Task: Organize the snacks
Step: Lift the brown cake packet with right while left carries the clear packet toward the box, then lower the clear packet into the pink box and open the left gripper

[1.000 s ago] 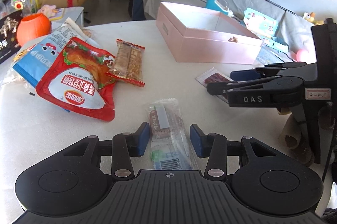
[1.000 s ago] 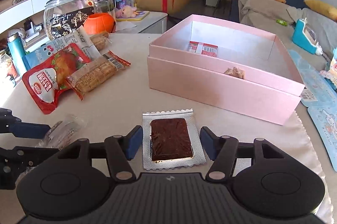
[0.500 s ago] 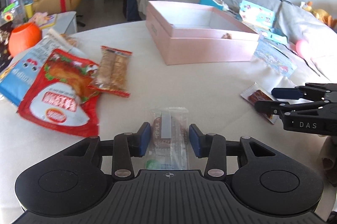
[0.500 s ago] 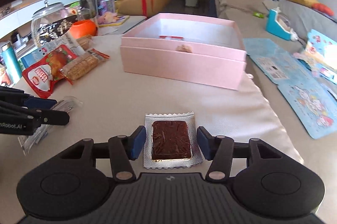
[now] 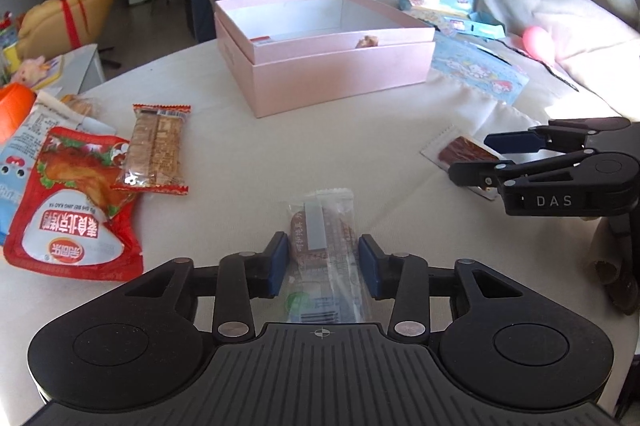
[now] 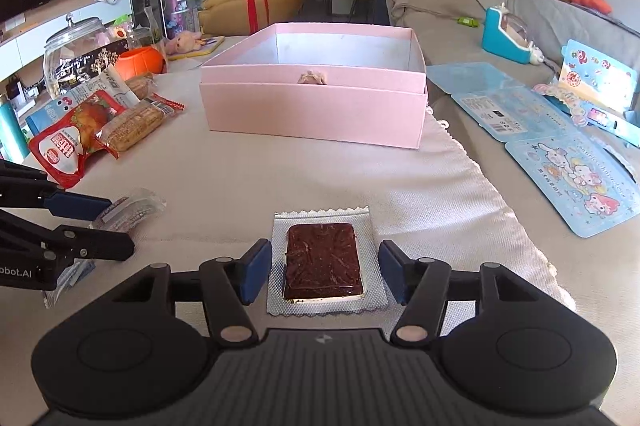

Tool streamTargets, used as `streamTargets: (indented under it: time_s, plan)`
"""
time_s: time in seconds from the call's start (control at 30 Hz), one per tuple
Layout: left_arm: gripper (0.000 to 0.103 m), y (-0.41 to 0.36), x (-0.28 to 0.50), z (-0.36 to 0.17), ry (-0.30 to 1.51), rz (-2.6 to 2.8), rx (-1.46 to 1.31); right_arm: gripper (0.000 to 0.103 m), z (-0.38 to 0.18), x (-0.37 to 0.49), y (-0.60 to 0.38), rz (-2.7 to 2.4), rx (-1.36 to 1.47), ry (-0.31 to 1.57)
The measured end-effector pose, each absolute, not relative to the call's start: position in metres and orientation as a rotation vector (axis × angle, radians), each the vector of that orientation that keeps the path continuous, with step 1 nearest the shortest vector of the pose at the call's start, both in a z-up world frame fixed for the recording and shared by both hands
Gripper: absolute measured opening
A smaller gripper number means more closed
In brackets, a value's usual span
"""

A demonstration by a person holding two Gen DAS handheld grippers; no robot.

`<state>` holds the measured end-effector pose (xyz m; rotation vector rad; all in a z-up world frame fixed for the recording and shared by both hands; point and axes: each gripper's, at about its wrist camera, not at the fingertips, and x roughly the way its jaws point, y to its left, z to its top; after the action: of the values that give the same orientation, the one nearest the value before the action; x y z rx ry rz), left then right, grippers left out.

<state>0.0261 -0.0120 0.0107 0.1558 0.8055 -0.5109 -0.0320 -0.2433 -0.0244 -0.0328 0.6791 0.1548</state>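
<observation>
- The left gripper [image 5: 323, 262] has a clear packet [image 5: 322, 238] lying between its blue pads [image 5: 278, 263]. Its jaws have just been closing and stand narrower than a second ago. The left pad sits at the wrapper's edge and the right one just beside it, so whether they pinch it cannot be told.
- The right gripper [image 6: 324, 272] straddles a silver packet [image 6: 325, 264] holding a dark brown slab. Its jaws closed a little and have just been opening again. Both pads stand slightly clear of the foil edges, so the jaws are apart and nothing is clamped.
- A second ago the right gripper crossed close in front of the left camera. Now it sits farther to the right of the left gripper, and the silver packet shows beneath its fingers in that view.
- The pink box [image 5: 340, 82] lies ahead of both grippers on the table [image 6: 240, 178], well apart from them. It was ahead and to the right of the left gripper before and now stands nearly straight ahead. Its near wall now faces the right camera squarely, where earlier a corner did.
- The red pouch [image 5: 72, 202] and the cracker bar [image 5: 158, 150] lie ahead-left of the left gripper, in the same arrangement as before.
</observation>
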Motion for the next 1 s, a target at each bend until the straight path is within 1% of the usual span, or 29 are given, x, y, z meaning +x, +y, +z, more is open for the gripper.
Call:
streamTargets:
  time_s: [0.17, 0.33, 0.43, 0.5, 0.6, 0.7, 0.83, 1.0]
  plan:
    - [0.04, -0.009, 0.038, 0.026, 0.806, -0.503, 0.109, 0.057, -0.024, -0.035, -0.245, 0.154, -0.017, 0.668]
    - [0.04, -0.011, 0.074, 0.082, 0.656, -0.478, 0.049, 0.057, -0.024, -0.034, -0.246, 0.157, -0.006, 0.667]
    - [0.041, -0.022, 0.114, 0.112, 0.563, -0.468, -0.005, 0.057, -0.024, -0.034, -0.246, 0.155, -0.01, 0.667]
    - [0.042, -0.031, 0.147, 0.124, 0.533, -0.498, -0.083, 0.057, -0.024, -0.033, -0.246, 0.154, -0.015, 0.669]
    - [0.043, -0.048, 0.198, 0.122, 0.578, -0.562, -0.168, 0.057, -0.025, -0.033, -0.244, 0.151, -0.022, 0.671]
    - [0.042, -0.058, 0.218, 0.109, 0.577, -0.505, -0.147, 0.058, -0.025, -0.033, -0.243, 0.148, -0.03, 0.673]
    - [0.042, -0.051, 0.209, 0.093, 0.599, -0.495, -0.127, 0.058, -0.025, -0.033, -0.242, 0.148, -0.032, 0.675]
    - [0.042, -0.029, 0.179, 0.076, 0.65, -0.438, -0.03, 0.058, -0.025, -0.032, -0.242, 0.15, -0.029, 0.676]
